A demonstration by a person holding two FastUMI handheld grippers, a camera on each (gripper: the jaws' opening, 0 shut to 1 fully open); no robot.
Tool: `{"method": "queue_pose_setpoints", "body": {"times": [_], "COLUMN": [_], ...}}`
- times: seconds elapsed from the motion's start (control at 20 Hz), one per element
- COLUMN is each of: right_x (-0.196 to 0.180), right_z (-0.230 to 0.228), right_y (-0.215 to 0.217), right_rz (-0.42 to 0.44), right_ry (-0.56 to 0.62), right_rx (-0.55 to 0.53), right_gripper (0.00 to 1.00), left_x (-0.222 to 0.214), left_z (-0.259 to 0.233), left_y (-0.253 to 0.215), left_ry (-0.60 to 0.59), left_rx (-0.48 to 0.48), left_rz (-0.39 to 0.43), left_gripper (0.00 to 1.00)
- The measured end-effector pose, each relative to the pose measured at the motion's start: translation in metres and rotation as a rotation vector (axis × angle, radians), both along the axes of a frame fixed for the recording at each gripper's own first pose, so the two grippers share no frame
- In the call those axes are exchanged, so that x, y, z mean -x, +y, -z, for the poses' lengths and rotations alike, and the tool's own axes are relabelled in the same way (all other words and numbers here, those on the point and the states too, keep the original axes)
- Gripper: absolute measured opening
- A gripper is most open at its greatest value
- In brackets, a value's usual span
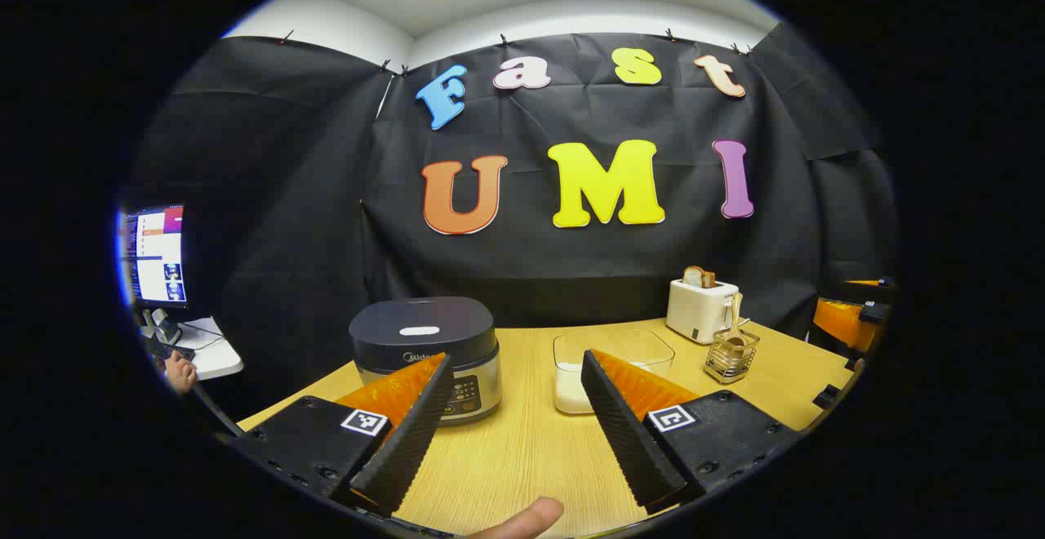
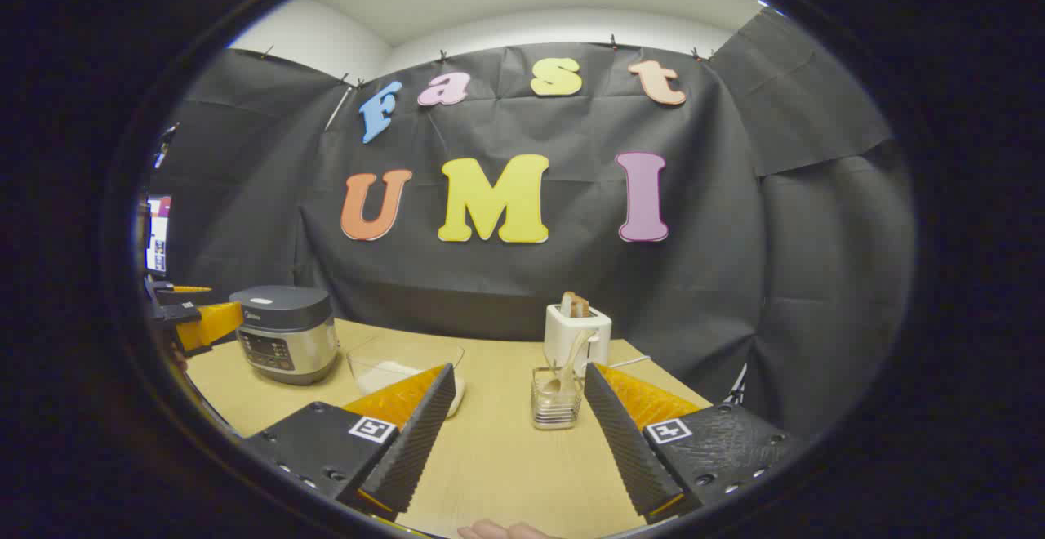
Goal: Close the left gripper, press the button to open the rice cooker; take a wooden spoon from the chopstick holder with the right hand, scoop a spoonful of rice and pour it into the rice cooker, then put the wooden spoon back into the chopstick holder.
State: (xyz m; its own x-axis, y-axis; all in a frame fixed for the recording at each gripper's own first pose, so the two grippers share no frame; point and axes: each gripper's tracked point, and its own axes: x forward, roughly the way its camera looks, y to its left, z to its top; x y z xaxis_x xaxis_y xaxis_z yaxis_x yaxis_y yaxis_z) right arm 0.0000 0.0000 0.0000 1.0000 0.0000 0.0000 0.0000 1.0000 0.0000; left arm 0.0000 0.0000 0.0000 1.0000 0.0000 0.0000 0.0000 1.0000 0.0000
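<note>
The rice cooker [image 1: 424, 355] sits lid down on the surface [image 1: 522, 457], ahead and slightly left of the left tongs [image 1: 510, 433], which are spread wide and empty; they need to close before pressing its button. The right tongs [image 2: 514, 441], also spread and empty, face the chopstick holder [image 2: 557, 398], where the wooden spoon [image 2: 565, 367] leans upright, just ahead

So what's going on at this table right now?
A person holds a claw in each hand over a wooden table, and nothing is gripped yet. The left claw is open, facing the rice cooker, whose lid is shut. The right claw is open, pointing toward the holder with the wooden spoon in it. A clear tub of rice and a toaster stand nearby.
</note>
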Motion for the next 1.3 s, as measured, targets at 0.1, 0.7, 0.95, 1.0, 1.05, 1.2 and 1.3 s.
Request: {"method": "queue_pose_setpoints", "body": {"times": [0.1,0.7,0.95,1.0,1.05,1.2,1.3], "right_x": [0.001,-0.006,-0.024,-0.029,-0.034,-0.047,-0.056], "right_z": [-0.002,0.005,0.002,0.001,0.002,0.004,0.005], "right_y": [0.003,-0.008,-0.015,-0.017,-0.017,-0.017,-0.016], "right_rz": [-0.006,-0.012,-0.032,-0.035,-0.04,-0.064,-0.083], "right_ry": [-0.009,-0.001,-0.012,-0.012,-0.011,-0.004,0.004], "right_rx": [0.013,0.003,0.019,0.021,0.021,0.007,0.002], "right_gripper": [0.95,0.95,0.95,0.95,0.95,0.95,0.95], "left_x": [-0.001,-0.005,-0.022,-0.029,-0.035,-0.06,-0.075], "left_z": [0.001,0.008,0.006,0.006,0.001,-0.017,-0.025], "left_y": [0.001,0.008,0.026,0.031,0.036,0.055,0.062], "left_ry": [0.003,0.026,0.044,0.06,0.065,0.071,0.092], "left_rx": [0.002,0.013,0.026,0.029,0.025,0.021,0.042], "left_rz": [-0.002,-0.025,-0.053,-0.055,-0.063,-0.1,-0.11], "left_gripper": [1.0,1.0,0.98,0.88,0.92,0.8,0.69]}}
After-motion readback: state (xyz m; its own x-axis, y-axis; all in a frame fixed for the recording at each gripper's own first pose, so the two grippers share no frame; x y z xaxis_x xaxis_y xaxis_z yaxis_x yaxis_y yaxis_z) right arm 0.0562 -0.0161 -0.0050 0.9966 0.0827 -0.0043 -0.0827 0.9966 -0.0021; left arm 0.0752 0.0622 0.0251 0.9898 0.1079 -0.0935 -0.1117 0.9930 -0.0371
